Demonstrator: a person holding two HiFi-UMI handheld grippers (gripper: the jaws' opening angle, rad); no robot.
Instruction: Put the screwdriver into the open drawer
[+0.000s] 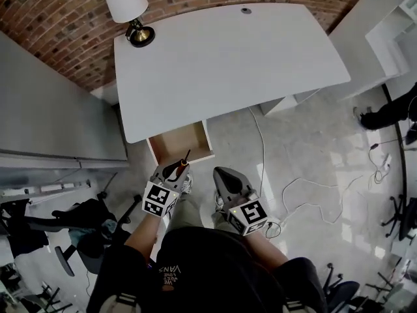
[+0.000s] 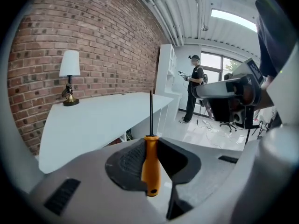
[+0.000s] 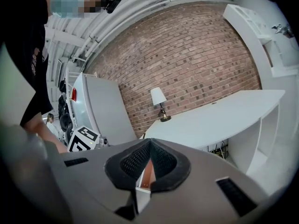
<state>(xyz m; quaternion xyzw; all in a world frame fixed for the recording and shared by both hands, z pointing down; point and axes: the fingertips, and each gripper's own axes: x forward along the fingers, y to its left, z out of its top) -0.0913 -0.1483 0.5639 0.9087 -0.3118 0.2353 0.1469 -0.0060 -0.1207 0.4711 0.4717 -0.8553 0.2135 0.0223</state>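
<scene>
A screwdriver (image 1: 180,166) with an orange handle (image 2: 150,164) and a thin dark shaft is clamped between the jaws of my left gripper (image 1: 174,169). Its shaft points away from me toward the desk. The left gripper (image 2: 152,141) hangs just in front of the open wooden drawer (image 1: 180,141), which sticks out from under the front edge of the white desk (image 1: 228,57). My right gripper (image 1: 222,173) hangs beside it to the right, over the floor. In its own view the right gripper (image 3: 150,143) has its jaws together with nothing between them.
A lamp (image 1: 127,5) with a white shade stands on the desk's far left corner. A grey cabinet (image 1: 52,109) stands at left, white shelving (image 1: 391,31) at right. Cables (image 1: 306,194) lie on the floor, office chairs (image 1: 78,233) at lower left. A person (image 2: 194,87) stands far off.
</scene>
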